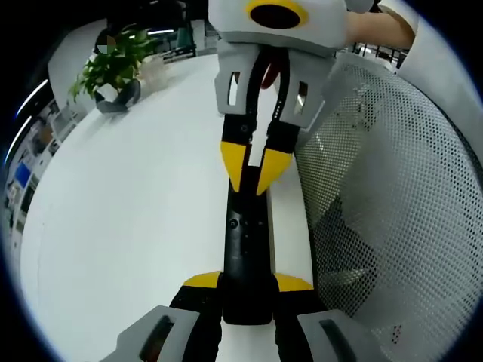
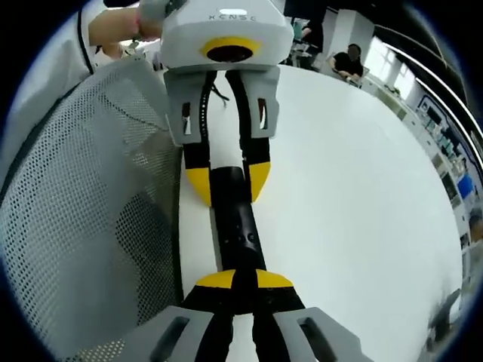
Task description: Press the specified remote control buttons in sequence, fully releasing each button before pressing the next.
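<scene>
On the white table (image 1: 128, 226), both claws clamp a slim black remote (image 1: 245, 256) (end to end).

White table (image 1: 128, 219) — a potted plant (image 1: 113, 72) stands at its far edge, a black remote (image 1: 245, 256) lies near a mesh chair back.

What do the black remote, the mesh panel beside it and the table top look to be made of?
Remote: looks like hard black plastic, semi-gloss, with soft highlights along its body. Mesh panel: a white perforated sheet with even rows of small holes; whether it is metal or plastic is unclear. Table top: a smooth white surface, probably laminate, with an even sheen and no visible grain.
</scene>
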A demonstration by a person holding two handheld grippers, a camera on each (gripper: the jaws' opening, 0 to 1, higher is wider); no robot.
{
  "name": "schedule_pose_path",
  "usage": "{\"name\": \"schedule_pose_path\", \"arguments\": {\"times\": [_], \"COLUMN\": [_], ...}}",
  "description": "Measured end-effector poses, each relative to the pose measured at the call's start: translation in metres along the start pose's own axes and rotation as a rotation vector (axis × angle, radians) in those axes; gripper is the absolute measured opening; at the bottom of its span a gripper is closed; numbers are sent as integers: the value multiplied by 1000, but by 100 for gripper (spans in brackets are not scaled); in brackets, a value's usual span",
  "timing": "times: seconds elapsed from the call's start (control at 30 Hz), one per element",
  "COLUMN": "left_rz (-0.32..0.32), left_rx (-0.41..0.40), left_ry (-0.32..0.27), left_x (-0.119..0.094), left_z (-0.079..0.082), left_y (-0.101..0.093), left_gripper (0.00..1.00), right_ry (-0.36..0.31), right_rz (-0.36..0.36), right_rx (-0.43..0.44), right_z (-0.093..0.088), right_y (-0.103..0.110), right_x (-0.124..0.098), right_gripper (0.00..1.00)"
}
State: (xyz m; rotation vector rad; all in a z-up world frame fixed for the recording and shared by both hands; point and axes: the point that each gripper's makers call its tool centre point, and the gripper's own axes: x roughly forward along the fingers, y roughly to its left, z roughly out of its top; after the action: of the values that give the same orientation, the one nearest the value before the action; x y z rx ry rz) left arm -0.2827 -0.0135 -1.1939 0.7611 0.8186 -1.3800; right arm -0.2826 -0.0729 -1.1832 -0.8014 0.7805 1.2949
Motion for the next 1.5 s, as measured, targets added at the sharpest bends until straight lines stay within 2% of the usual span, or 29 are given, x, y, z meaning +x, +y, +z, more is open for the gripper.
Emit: {"name": "schedule_pose_path", "arguments": {"times": [0.1,0.17,0.27,0.47,0.63,0.67,0.73,0.83,0.9,1.0,1.1,1.2,1.27,1.37,1.5], "left_rz": [3,5,5,4,1,1,3,6,8,9,8,7,6,4,-3], "left_rx": [-4,-9,-10,-10,-8,-7,-8,-13,-15,-16,-16,-15,-15,-9,3], "left_ry": [-1,-3,-6,0,-2,-1,2,3,1,-2,-3,-6,-7,-9,-16], "left_x": [0,0,0,0,0,0,0,0,0,0,0,0,0,-1,0], "left_z": [0,0,0,0,0,0,0,0,0,0,0,0,0,0,0], "left_y": [0,0,0,0,1,1,1,0,0,1,1,1,1,1,1], "left_gripper": [24,24,24,24,24,24,24,24,24,24,24,24,24,24,24], "right_ry": [-35,-37,-33,3,46,45,4,-89,-113,-90,-62,-61,-5,3,6], "right_rz": [3,-3,-25,-82,-92,-95,-101,-91,-78,-61,-56,-34,-32,-30,-9], "right_rx": [4,1,-7,-77,-114,-107,-33,126,167,126,44,17,-64,-36,140], "right_z": [0,-2,-2,-1,1,0,1,2,1,2,6,12,10,11,11], "right_y": [0,0,-1,-2,-2,-3,-4,-5,-5,-2,2,5,4,3,1], "right_x": [-1,-2,-2,-1,2,2,1,-1,-2,-2,1,6,6,7,7], "right_gripper": [4,0,0,0,0,0,0,0,0,0,0,0,0,0,0]}}
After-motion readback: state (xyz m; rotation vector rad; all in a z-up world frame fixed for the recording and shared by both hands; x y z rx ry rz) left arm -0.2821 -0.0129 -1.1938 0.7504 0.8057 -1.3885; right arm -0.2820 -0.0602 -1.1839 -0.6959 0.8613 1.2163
